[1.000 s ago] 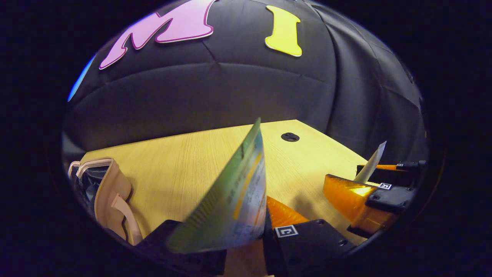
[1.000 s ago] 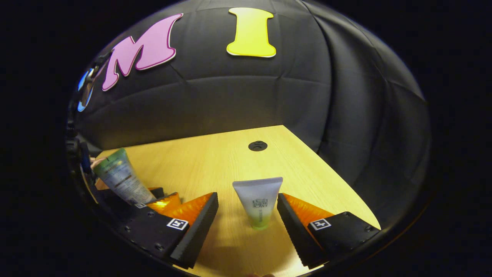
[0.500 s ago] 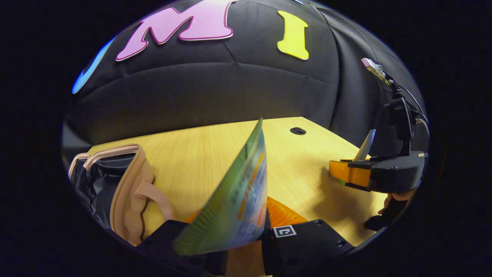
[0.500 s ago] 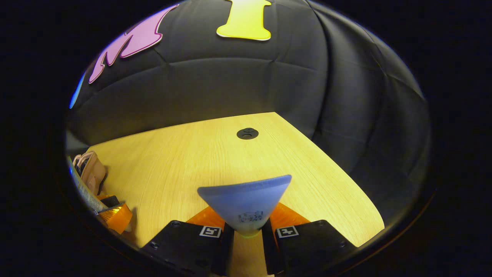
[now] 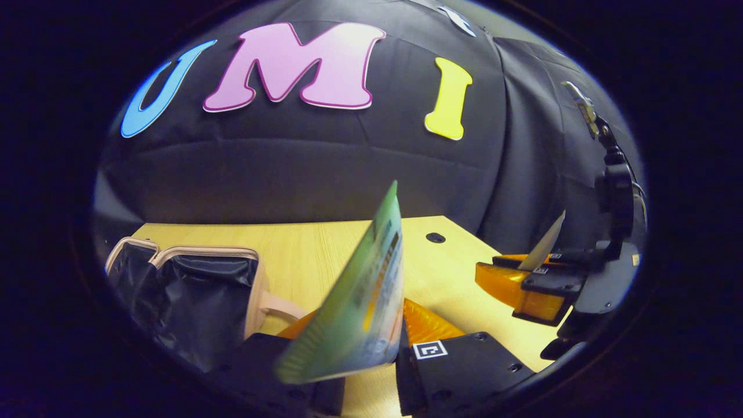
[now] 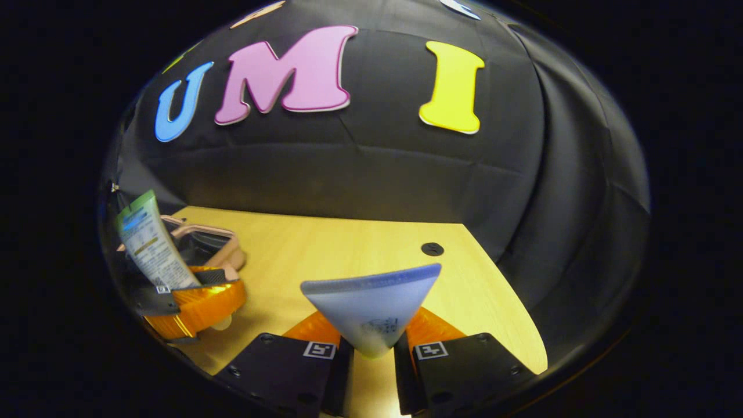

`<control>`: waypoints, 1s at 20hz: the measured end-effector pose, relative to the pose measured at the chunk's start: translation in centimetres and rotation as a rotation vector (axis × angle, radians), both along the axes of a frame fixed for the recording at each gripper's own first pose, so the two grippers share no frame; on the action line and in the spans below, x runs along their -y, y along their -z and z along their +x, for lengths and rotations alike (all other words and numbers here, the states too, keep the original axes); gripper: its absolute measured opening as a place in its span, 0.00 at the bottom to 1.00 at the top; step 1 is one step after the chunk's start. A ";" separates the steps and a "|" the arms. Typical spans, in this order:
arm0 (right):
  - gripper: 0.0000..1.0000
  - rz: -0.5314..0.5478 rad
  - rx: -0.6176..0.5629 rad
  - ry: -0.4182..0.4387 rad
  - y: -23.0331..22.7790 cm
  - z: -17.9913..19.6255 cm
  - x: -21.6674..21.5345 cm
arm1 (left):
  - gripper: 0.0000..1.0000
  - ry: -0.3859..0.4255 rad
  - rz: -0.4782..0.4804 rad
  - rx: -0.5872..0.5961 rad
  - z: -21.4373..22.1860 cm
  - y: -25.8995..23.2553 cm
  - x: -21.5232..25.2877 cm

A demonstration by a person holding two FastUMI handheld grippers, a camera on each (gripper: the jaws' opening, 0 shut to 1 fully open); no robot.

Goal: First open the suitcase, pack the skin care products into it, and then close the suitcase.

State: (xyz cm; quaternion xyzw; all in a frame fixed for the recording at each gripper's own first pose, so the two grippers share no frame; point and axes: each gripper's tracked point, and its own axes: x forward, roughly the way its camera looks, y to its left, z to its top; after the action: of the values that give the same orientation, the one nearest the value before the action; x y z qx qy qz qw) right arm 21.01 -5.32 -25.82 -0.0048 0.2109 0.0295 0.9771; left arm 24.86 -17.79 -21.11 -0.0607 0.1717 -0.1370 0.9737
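Suitcase (image 5: 191, 290) lies open on the wooden table (image 5: 313, 255), toward its left end, pale pink along the rim with a dark lining inside. Whether anything lies in it cannot be told; the lining is all that is visible. In the right gripper view the suitcase (image 6: 203, 244) sits just behind the other gripper.

Left gripper (image 5: 371, 371) is clamped on a green tube (image 5: 360, 307), which stands up between the two fingers, crimped end highest and leaning right. It is held above the table, just right of the suitcase's near corner. From the right gripper view the same gripper (image 6: 186, 302) and its tube (image 6: 148, 244) sit at the far left, close in front of the suitcase.

Right gripper (image 6: 371, 371) is closed on a frosted white tube (image 6: 371, 307), its wide flat end up and its greenish narrow end down between the fingers. In the left gripper view this gripper (image 5: 522, 284) hangs near the table's right edge with the tube (image 5: 543, 249) poking up from it.

Between the two grippers the tabletop is bare wood. A small dark round hole (image 6: 432, 249) sits near the far right corner, close to the black cloth wall (image 6: 377, 174) that borders the table's back and right edges.
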 end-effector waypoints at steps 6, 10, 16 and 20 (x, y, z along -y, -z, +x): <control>0.34 0.033 0.026 -0.139 -5.2 -3.3 -8.4 | 0.36 -0.099 0.008 -0.105 -3.0 -0.8 -14.0; 0.34 0.112 0.030 -0.201 -6.7 -3.7 -13.8 | 0.36 -0.091 0.068 -0.457 -2.4 8.9 -18.9; 0.34 0.159 -0.015 -0.284 -6.4 -4.3 -19.3 | 0.38 -0.028 0.127 -0.791 -4.8 10.0 -18.4; 0.34 0.158 -0.043 -0.341 -6.9 -4.0 -22.2 | 0.50 -0.128 0.227 -0.797 -3.9 9.1 -20.9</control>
State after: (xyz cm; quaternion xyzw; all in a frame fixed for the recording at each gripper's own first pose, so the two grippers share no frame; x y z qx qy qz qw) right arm 17.06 16.93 -18.91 0.0372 0.2247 0.2111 0.9505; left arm 20.94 3.12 -30.22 -0.0118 0.5448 -0.0220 0.8382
